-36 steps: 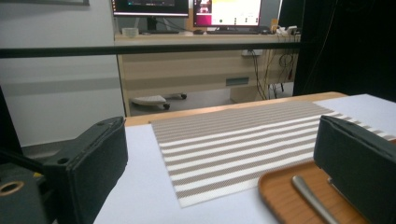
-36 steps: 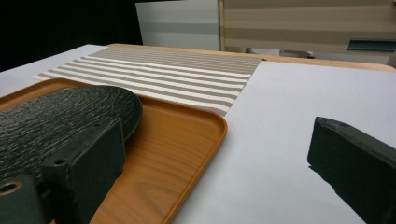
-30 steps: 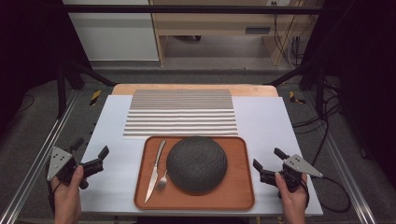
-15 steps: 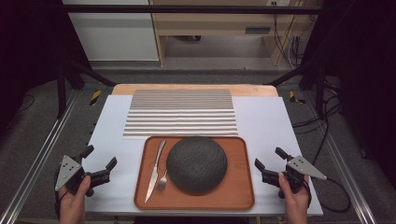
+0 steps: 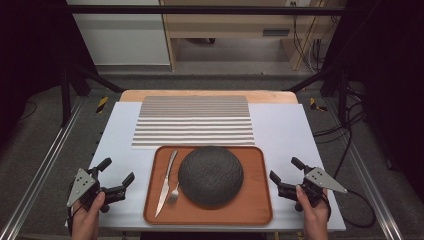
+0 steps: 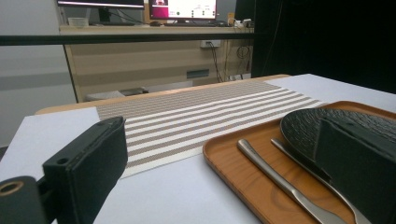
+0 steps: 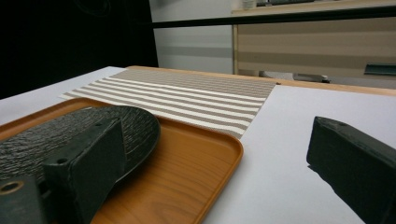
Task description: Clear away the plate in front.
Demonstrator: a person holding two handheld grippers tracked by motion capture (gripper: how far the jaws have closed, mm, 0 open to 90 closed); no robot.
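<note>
Plate [image 5: 210,176] on tray [image 5: 257,210]; cutlery [image 5: 167,183] left; placemat [image 5: 193,121] behind.

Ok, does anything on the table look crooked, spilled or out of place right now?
Nothing stands out. The dark plate sits flat on the wooden tray, the knife and fork lie side by side left of it, and the striped placemat lies square behind the tray. No spills or damage show.

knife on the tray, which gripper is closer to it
Left. The left gripper sits just off the tray's left edge, beside the knife. The right gripper is off the right edge, across the plate.
</note>
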